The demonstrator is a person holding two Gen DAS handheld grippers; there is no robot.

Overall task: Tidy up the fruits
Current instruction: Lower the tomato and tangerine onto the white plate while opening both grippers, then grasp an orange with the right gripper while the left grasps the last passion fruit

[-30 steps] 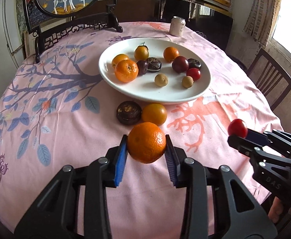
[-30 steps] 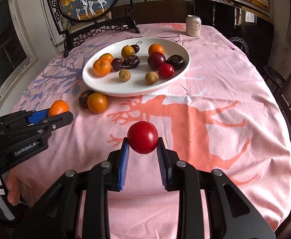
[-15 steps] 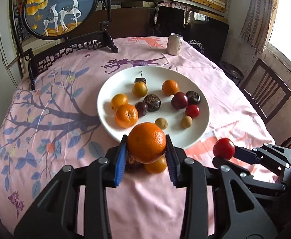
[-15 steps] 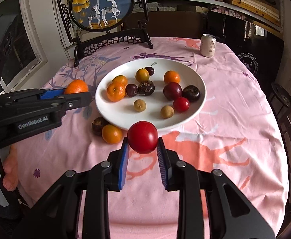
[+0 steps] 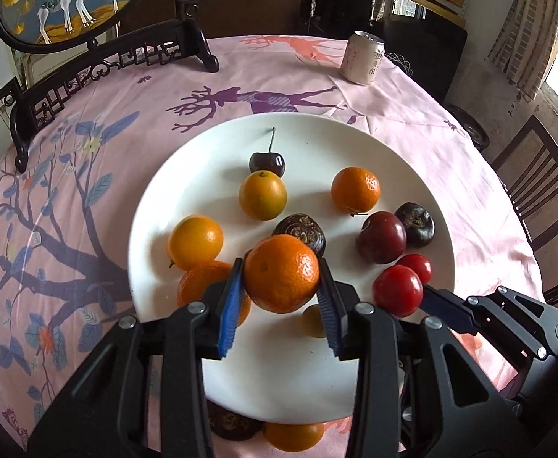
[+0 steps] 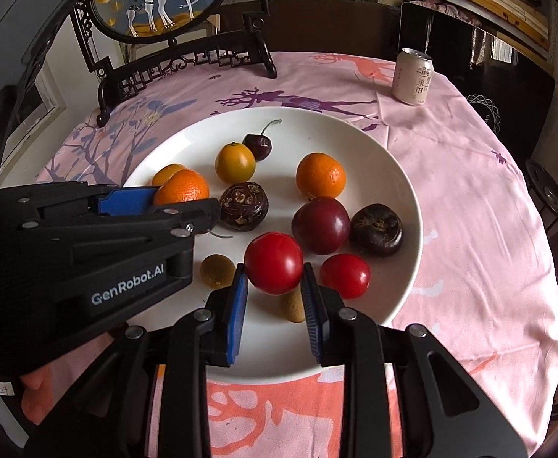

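My left gripper (image 5: 279, 273) holds a mandarin orange (image 5: 281, 263) between its blue pads, above the near part of the white plate (image 5: 279, 378). Its jaws are opening, with the pads still touching the peel. My right gripper (image 6: 273, 273) carries a red tomato (image 6: 273, 259) over the plate's near right side (image 6: 271, 358). Its jaws are opening too, the tomato still between the pads. The plate holds several fruits: oranges, dark plums, a cherry (image 5: 267, 164), a second tomato (image 6: 344, 275) and small brown fruits. Each gripper shows in the other's view, side by side.
An orange (image 5: 294, 435) and a dark round fruit (image 5: 229, 425) lie on the pink tablecloth just before the plate. A drink can (image 5: 363, 57) stands at the back right, a framed deer ornament on a black stand (image 5: 107, 65) at the back left. A chair (image 5: 538, 191) is on the right.
Both grippers have moved forward from above the bare cloth to above the plate, each carrying its fruit. The plate now fills the middle of both views.
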